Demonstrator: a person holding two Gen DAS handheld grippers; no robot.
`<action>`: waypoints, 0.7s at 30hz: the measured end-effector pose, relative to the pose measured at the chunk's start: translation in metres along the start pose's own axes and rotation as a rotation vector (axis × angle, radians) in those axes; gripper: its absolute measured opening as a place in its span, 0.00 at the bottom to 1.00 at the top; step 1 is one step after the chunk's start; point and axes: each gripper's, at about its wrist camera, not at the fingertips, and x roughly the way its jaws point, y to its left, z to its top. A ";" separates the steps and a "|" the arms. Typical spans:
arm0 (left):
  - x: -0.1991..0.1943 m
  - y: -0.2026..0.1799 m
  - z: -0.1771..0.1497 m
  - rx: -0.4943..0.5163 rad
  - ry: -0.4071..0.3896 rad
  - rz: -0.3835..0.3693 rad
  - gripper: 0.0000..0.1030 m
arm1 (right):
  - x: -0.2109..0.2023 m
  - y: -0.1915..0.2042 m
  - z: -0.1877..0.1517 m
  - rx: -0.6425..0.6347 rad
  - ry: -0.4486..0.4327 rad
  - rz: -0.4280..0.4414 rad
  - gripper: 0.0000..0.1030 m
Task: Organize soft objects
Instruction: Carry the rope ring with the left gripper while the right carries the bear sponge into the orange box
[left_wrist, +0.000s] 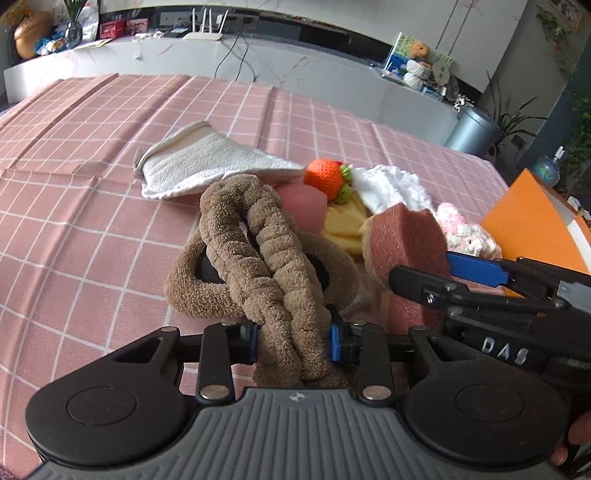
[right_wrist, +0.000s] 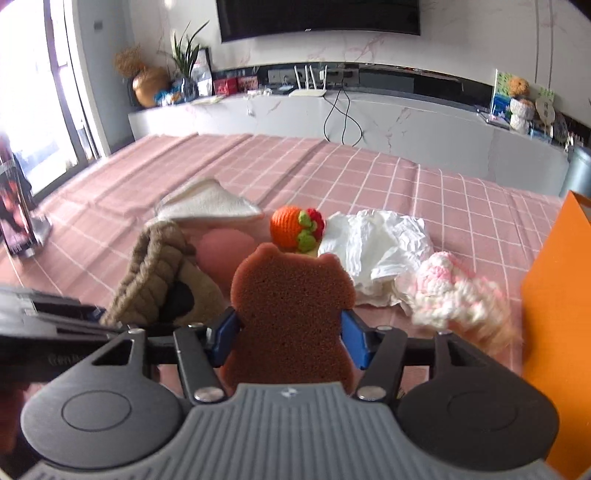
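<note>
On the pink checked tablecloth (right_wrist: 424, 177), going left to right, the left gripper (left_wrist: 293, 343) is clamped on a brown braided plush headband (left_wrist: 258, 254), and the right gripper (right_wrist: 291, 341) pinches a brown bear-shaped sponge (right_wrist: 291, 306) held upright, both just in front of the pile: cream towel (right_wrist: 210, 203), pink sponge (right_wrist: 225, 251), crocheted orange fruit (right_wrist: 291, 225), white crumpled cloth (right_wrist: 376, 243) and pink-white crochet piece (right_wrist: 454, 291). Each should probably go to the orange box (right_wrist: 557, 295) at far right. Keep both grips firm, lift clear of the pile, and carry the sponge first so the arms do not cross.
</note>
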 end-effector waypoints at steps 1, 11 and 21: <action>-0.004 -0.002 0.000 0.006 -0.012 -0.006 0.36 | -0.004 -0.003 0.001 0.027 -0.011 0.009 0.58; -0.036 -0.028 0.005 0.084 -0.105 -0.030 0.33 | -0.054 0.002 0.018 0.021 -0.172 -0.045 0.54; -0.076 -0.067 0.015 0.171 -0.208 -0.064 0.31 | -0.117 -0.017 0.028 0.040 -0.265 -0.124 0.53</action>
